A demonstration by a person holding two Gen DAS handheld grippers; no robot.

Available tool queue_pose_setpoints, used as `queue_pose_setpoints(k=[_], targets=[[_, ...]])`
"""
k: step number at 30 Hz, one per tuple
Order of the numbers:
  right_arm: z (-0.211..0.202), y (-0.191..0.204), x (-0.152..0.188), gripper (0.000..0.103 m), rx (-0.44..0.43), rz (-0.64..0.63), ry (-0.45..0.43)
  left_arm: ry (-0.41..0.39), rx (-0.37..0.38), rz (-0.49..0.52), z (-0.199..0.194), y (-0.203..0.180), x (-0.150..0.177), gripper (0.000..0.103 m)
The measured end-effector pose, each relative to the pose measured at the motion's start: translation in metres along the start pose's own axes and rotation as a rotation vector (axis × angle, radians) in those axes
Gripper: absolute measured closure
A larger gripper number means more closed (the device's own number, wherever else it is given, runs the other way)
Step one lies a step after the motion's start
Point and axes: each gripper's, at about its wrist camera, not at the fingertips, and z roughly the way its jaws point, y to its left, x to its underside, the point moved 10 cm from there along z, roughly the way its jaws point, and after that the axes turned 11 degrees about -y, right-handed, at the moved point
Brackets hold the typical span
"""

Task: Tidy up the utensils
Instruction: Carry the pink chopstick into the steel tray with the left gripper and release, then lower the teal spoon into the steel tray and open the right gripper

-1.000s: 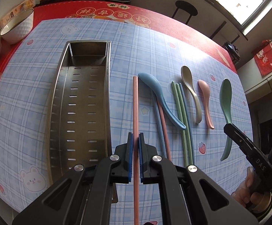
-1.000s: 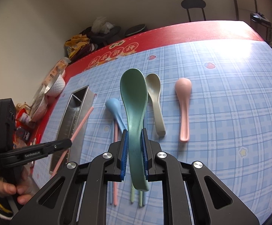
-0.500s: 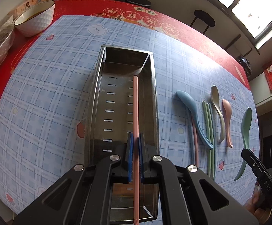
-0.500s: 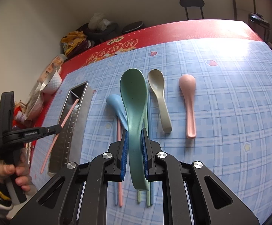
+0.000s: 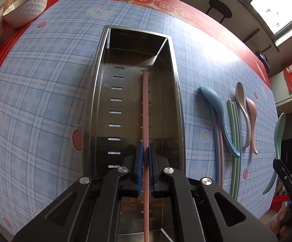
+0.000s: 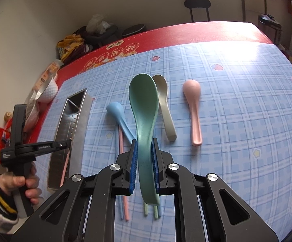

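Pink plastic chopstick [image 5: 145,109] pinched between the pressed-together blue pads of the left gripper [image 5: 145,153], lying lengthwise inside the slotted stainless-steel utensil tray [image 5: 89,109] on the blue-checked tabletop [image 5: 35,92]; right gripper [image 6: 144,157] clamped on the handle of a green plastic spoon [image 6: 144,100], lifted above the blue plastic spoon [image 6: 115,111]; its side in the left view reads "DAS"; the left gripper's side reads "GenRobot.AI".

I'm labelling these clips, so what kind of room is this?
Probably a home dining area: a table with a checked tablecloth, a white bowl near its edge, and a black stool by the wall.
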Motion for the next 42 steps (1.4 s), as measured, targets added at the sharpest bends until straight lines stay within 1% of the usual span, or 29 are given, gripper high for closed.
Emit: queue_pose_setpoints(k=[3,7,10,12,13,16,18,19,21,22,24,25,27,31,34,36,38,42], targets=[[0.001,0.004,0.002,0.089,-0.004,-0.001,0.004,-0.012,0.013,-0.010,-0.004,0.002,-0.002,0.097],[0.005,0.009,0.002,0.089,-0.011,0.004,0.012,-0.037,0.020,0.000,-0.016,0.003,-0.007,0.096],[0.008,0.016,0.003,0.089,-0.020,0.004,0.021,-0.064,0.014,0.011,-0.028,0.004,-0.010,0.092],[0.012,0.022,0.003,0.089,-0.027,-0.001,0.028,-0.090,0.007,0.029,-0.038,0.006,-0.013,0.084],[0.013,0.026,0.003,0.089,-0.031,-0.004,0.032,-0.103,-0.001,0.044,-0.043,0.007,-0.014,0.082],[0.021,0.040,0.004,0.089,-0.043,-0.009,0.050,-0.143,-0.026,0.081,-0.058,0.014,-0.016,0.070],[0.027,0.051,0.006,0.089,-0.050,-0.011,0.066,-0.161,-0.035,0.091,-0.066,0.022,-0.015,0.057],[0.030,0.057,0.007,0.089,-0.055,-0.012,0.074,-0.165,-0.038,0.097,-0.070,0.026,-0.014,0.054],[0.038,0.070,0.009,0.089,-0.064,-0.018,0.092,-0.174,-0.055,0.112,-0.076,0.034,-0.013,0.041],[0.042,0.077,0.009,0.089,-0.068,-0.023,0.100,-0.177,-0.060,0.118,-0.078,0.039,-0.012,0.037],[0.051,0.092,0.011,0.089,-0.076,-0.032,0.116,-0.186,-0.072,0.125,-0.082,0.047,-0.012,0.025],[0.056,0.100,0.011,0.089,-0.080,-0.036,0.125,-0.190,-0.078,0.128,-0.084,0.052,-0.012,0.022],[0.066,0.115,0.011,0.089,-0.086,-0.036,0.143,-0.196,-0.092,0.134,-0.088,0.061,-0.013,0.014],[0.088,0.141,0.009,0.089,-0.092,-0.012,0.180,-0.204,-0.123,0.137,-0.094,0.080,-0.017,0.006],[0.105,0.161,0.008,0.089,-0.096,-0.004,0.204,-0.229,-0.130,0.126,-0.100,0.093,-0.021,0.006],[0.116,0.175,0.009,0.089,-0.088,-0.022,0.221,-0.236,-0.129,0.120,-0.102,0.101,-0.022,0.006],[0.127,0.186,0.011,0.089,-0.082,-0.037,0.234,-0.245,-0.143,0.117,-0.104,0.110,-0.024,0.006],[0.149,0.198,0.015,0.089,-0.051,-0.044,0.262,-0.241,-0.158,0.093,-0.104,0.127,-0.022,0.006]])
